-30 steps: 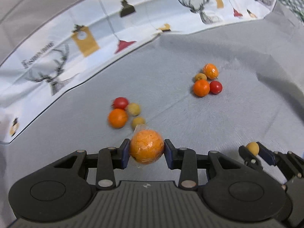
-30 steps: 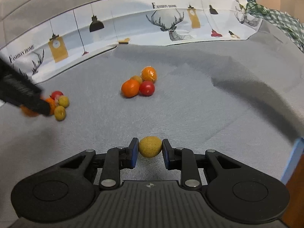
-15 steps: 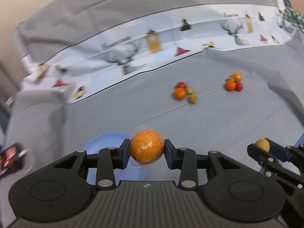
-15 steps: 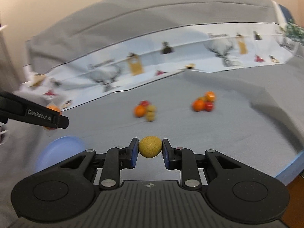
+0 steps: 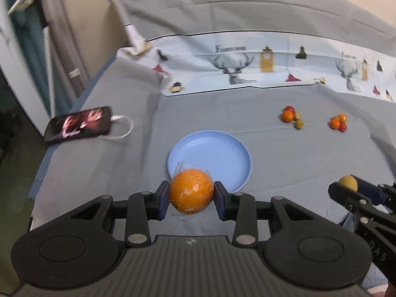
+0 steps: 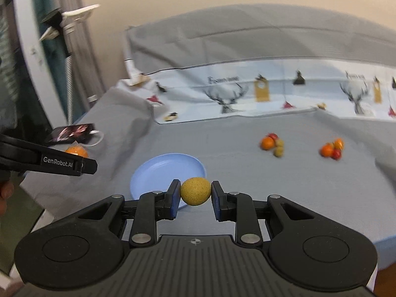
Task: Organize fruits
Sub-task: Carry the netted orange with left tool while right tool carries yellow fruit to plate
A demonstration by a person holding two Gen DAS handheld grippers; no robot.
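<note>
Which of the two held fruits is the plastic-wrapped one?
The large orange in the left gripper: clear film crinkles around it. The small yellow-green fruit in the right gripper is bare.

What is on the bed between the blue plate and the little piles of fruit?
Nothing: in the left wrist view only bare grey sheet lies between the blue plate and the nearer fruit pile. The right wrist view shows the same.

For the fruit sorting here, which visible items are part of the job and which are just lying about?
Part of the job:
- wrapped orange in left gripper
- yellow-brown fruit in right gripper
- blue plate
- two fruit clusters

Lying about:
- phone
- white cable
- deer-print cloth
</note>
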